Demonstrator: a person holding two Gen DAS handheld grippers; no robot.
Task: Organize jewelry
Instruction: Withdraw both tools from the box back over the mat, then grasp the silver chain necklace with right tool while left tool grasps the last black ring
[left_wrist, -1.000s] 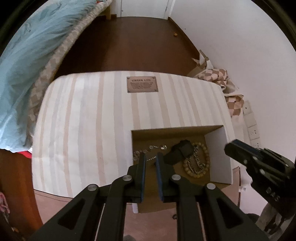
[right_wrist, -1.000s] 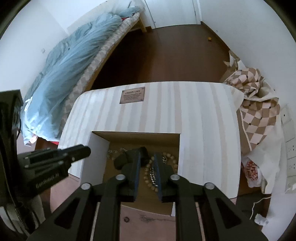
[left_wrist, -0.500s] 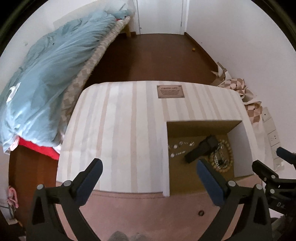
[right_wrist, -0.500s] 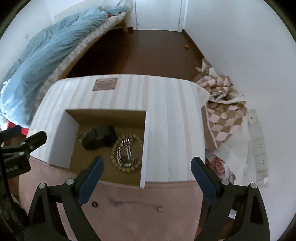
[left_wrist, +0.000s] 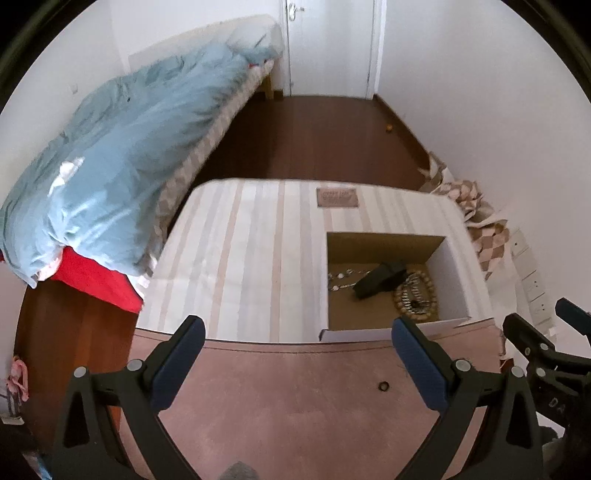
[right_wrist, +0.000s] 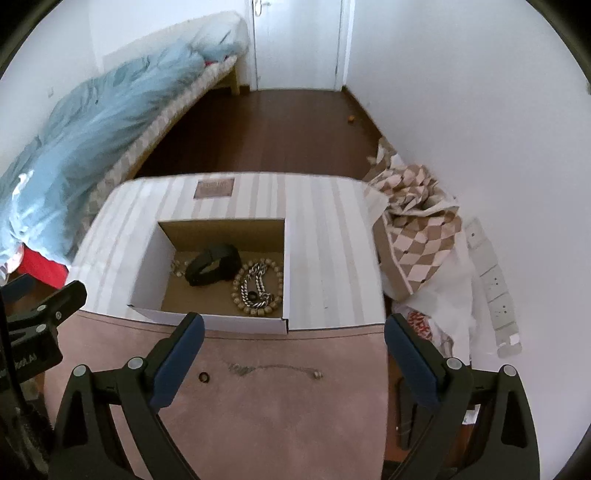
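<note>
An open cardboard box (right_wrist: 207, 321) with white walls lies on a striped surface. Inside it are a black band (right_wrist: 212, 264), a beaded bracelet (right_wrist: 258, 288) ringing a silver chain, and a thin silver chain (right_wrist: 177, 267). On the pink cloth (right_wrist: 277, 424) before the box lie a dark ring (right_wrist: 204, 377), a fine chain (right_wrist: 273, 368) and a small ring (right_wrist: 317, 375). My right gripper (right_wrist: 293, 328) hangs open and empty above the cloth, short of the box. My left gripper (left_wrist: 295, 332) is also open and empty, left of the box (left_wrist: 458, 266). The dark ring (left_wrist: 384, 386) lies near its right finger.
The striped surface (left_wrist: 258, 258) stretches left of and behind the box. A bed with a blue duvet (left_wrist: 129, 155) stands at the left. Checkered cloth (right_wrist: 417, 229) and white bags are heaped by the right wall. Dark wooden floor (right_wrist: 277, 129) leads to a door.
Both grippers went from nearly shut over the box to wide open. Both drew back and upward, so the box sits farther off and the pink cloth with loose pieces shows.
</note>
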